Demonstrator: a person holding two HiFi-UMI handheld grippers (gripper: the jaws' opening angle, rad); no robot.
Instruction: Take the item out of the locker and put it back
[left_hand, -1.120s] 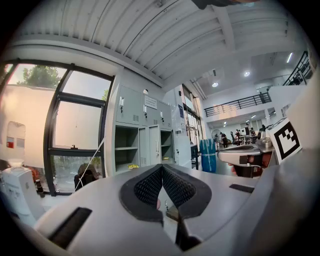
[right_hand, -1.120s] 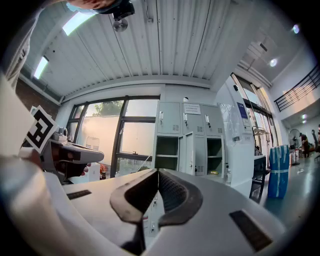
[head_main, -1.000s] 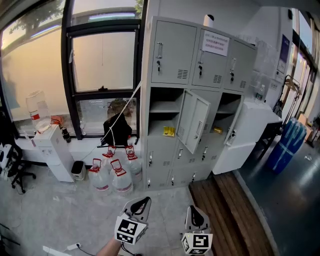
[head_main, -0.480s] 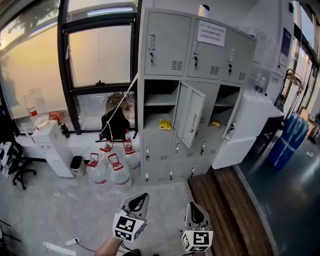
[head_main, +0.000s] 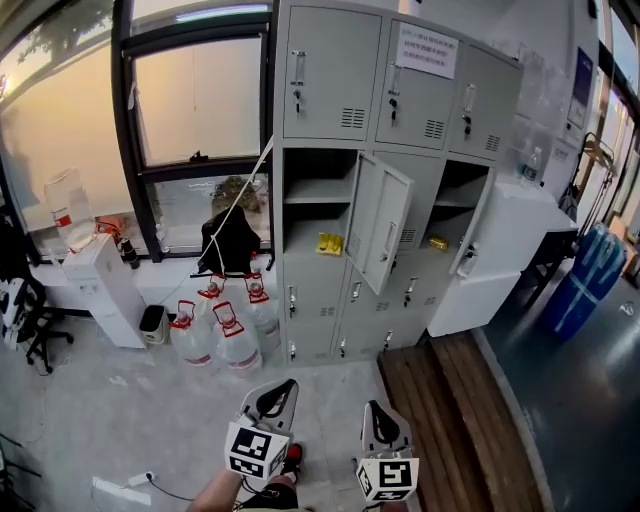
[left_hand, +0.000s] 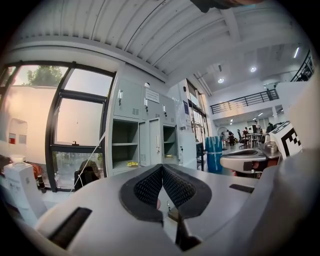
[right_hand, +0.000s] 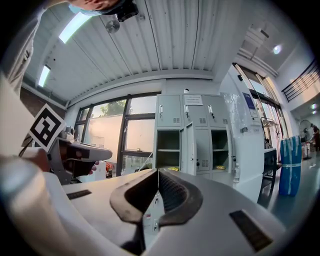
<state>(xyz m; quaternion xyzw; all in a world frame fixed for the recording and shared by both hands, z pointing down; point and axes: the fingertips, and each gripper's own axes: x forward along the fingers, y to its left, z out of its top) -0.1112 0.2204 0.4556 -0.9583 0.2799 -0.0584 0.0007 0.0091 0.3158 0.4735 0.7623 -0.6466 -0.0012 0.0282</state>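
Seen from the head, looking down: a grey locker (head_main: 330, 100) bank stands well ahead with two middle compartments open. A yellow item (head_main: 330, 243) lies on the floor of the left open compartment, under its shelf. A second yellow thing (head_main: 438, 242) lies in the right one. Low in the frame, the left gripper (head_main: 284, 388) and right gripper (head_main: 373, 410) are both pinched closed and empty, well apart from the locker. The step in hand looks like the approach: walk closer, steer past the ajar door (head_main: 381, 236), and spread one gripper's jaws before reaching in.
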